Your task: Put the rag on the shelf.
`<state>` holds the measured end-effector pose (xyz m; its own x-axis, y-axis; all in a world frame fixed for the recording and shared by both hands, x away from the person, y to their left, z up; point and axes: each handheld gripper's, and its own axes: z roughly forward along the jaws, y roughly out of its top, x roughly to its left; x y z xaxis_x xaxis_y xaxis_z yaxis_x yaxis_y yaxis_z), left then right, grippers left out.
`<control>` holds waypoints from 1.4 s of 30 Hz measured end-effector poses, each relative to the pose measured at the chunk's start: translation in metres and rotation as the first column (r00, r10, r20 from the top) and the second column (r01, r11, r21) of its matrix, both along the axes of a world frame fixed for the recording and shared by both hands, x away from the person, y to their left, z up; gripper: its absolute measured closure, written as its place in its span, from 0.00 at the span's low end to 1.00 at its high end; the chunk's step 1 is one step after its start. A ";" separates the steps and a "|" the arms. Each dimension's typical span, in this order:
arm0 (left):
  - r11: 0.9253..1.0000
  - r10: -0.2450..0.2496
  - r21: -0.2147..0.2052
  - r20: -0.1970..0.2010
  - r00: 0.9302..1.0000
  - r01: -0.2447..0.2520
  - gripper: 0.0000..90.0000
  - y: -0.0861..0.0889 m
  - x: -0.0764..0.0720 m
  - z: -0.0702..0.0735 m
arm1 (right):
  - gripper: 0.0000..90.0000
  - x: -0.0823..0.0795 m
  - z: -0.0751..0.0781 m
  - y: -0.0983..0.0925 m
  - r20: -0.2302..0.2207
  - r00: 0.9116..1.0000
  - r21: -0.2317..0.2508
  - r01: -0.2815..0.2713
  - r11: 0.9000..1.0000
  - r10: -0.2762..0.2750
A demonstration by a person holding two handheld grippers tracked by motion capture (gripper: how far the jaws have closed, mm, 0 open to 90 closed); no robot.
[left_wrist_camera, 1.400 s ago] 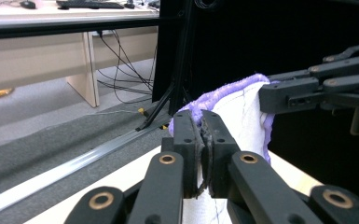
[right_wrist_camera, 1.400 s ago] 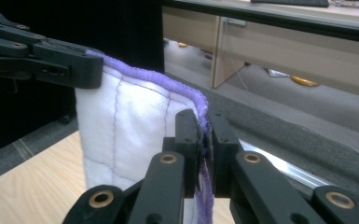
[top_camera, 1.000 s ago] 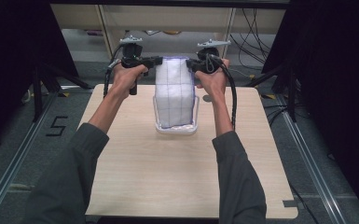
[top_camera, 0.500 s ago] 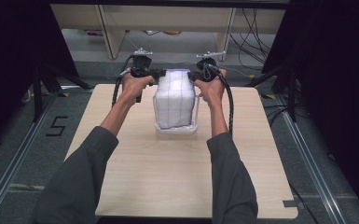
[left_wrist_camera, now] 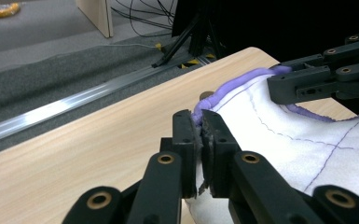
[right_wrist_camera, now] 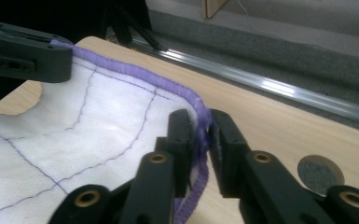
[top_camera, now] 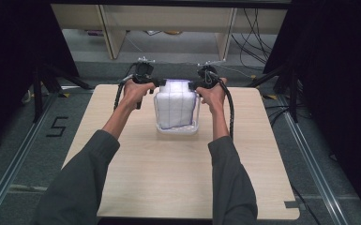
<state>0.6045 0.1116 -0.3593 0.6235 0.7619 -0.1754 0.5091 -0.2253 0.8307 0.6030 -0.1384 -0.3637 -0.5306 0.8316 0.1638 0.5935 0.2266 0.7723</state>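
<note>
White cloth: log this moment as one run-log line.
object: white cloth with purple hem | left gripper: shut on far-left corner | right gripper: shut on far-right corner | surface: wooden table

Quilted white cloth (top_camera: 176, 105) lies on matt wood-grain table (top_camera: 169, 178).

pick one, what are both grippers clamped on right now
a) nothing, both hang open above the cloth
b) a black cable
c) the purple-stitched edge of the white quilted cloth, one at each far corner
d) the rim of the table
c: in each gripper view the black jaws are pinched on the purple edge of the white cloth, left gripper and right gripper at opposite far corners.
</note>
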 end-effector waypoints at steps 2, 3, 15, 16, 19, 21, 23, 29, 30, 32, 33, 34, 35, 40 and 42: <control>1.000 0.016 0.002 -0.016 1.000 -0.016 0.83 0.002 0.001 -0.001 | 0.78 0.001 -0.001 -0.002 -0.008 1.000 -0.005 0.023 1.000 -0.023; 0.999 0.029 -0.013 -0.022 0.999 -0.030 0.77 0.003 0.001 -0.002 | 0.75 0.002 -0.002 -0.004 0.003 1.000 -0.004 0.025 1.000 -0.025; 0.992 0.088 -0.088 -0.060 0.994 -0.093 0.62 0.024 -0.001 0.000 | 0.67 -0.005 0.012 -0.018 -0.015 0.995 0.054 0.096 0.994 -0.096; 0.992 0.083 -0.087 -0.060 0.995 -0.088 0.62 0.025 -0.001 0.001 | 0.67 -0.003 0.012 -0.021 0.016 0.996 0.037 0.087 0.995 -0.088; 0.994 0.074 -0.077 -0.053 0.996 -0.078 0.62 0.027 -0.004 0.005 | 0.67 -0.005 0.015 -0.026 0.034 0.996 0.033 0.081 0.996 -0.082; 0.994 0.066 -0.079 -0.057 0.996 -0.070 0.62 0.029 -0.006 0.008 | 0.67 -0.009 0.017 -0.027 0.022 0.996 0.040 0.087 0.995 -0.087; 0.995 0.061 -0.071 -0.055 0.997 -0.065 0.61 0.030 -0.008 0.010 | 0.67 -0.010 0.018 -0.029 0.029 0.996 0.030 0.082 0.996 -0.083; 0.996 0.052 -0.076 -0.048 0.997 -0.056 0.59 0.034 -0.016 0.016 | 0.65 -0.018 0.021 -0.036 0.042 0.996 0.034 0.074 0.997 -0.076; 0.996 0.046 -0.072 -0.045 0.998 -0.049 0.58 0.035 -0.017 0.017 | 0.65 -0.020 0.022 -0.038 0.041 0.996 0.040 0.077 0.996 -0.078; 0.997 0.043 -0.068 -0.043 0.998 -0.046 0.57 0.037 -0.021 0.019 | 0.64 -0.024 0.023 -0.043 0.059 0.996 0.037 0.064 0.997 -0.066; 0.997 0.031 -0.070 -0.038 0.999 -0.034 0.57 0.039 -0.024 0.021 | 0.64 -0.027 0.024 -0.043 0.048 0.996 0.045 0.078 0.996 -0.080; 0.996 0.032 -0.079 -0.037 0.999 -0.035 0.56 0.040 -0.027 0.022 | 0.64 -0.030 0.025 -0.045 0.056 0.995 0.037 0.080 0.996 -0.082; 0.997 0.027 -0.075 -0.026 0.999 -0.029 0.56 0.041 -0.030 0.023 | 0.63 -0.033 0.026 -0.046 0.047 0.995 0.045 0.090 0.995 -0.092; 0.996 0.008 -0.092 -0.006 1.000 -0.009 0.54 0.048 -0.045 0.026 | 0.62 -0.043 0.031 -0.053 0.075 0.994 0.044 0.075 0.996 -0.079; 0.996 0.000 -0.094 0.002 1.000 0.000 0.53 0.050 -0.053 0.027 | 0.60 -0.048 0.032 -0.055 0.084 0.994 0.036 0.072 0.997 -0.074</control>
